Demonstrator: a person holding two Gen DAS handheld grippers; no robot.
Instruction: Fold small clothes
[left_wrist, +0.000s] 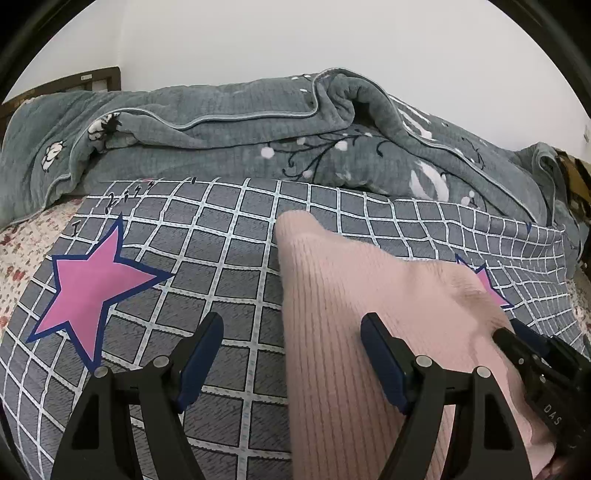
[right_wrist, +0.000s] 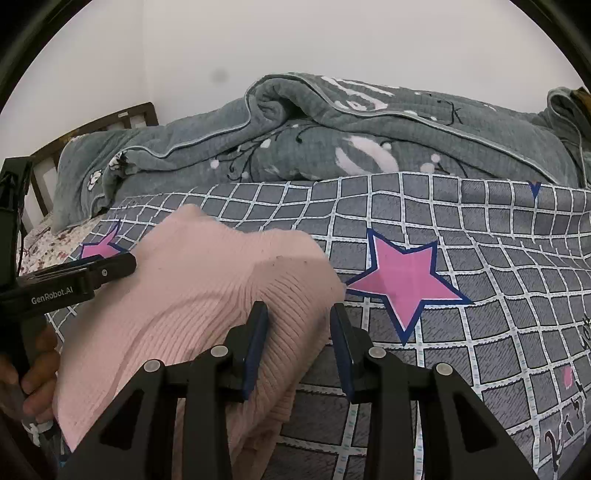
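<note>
A pink ribbed knit garment (left_wrist: 354, 295) lies folded on a grey checked sheet (left_wrist: 207, 251) with pink stars. My left gripper (left_wrist: 291, 332) is open, low over the garment's left edge: one finger over the sheet, the other over the knit. In the right wrist view the garment (right_wrist: 207, 280) lies left of centre. My right gripper (right_wrist: 299, 325) is open, its jaws straddling the garment's right edge. The left gripper (right_wrist: 85, 273) shows at the left, and the right gripper (left_wrist: 532, 350) shows at the right of the left wrist view.
A rumpled grey-green quilt (left_wrist: 258, 140) with white flowers lies behind the sheet, against a white wall. A brown wooden headboard (right_wrist: 96, 125) stands at the back left. A floral sheet (left_wrist: 22, 243) shows at the left edge.
</note>
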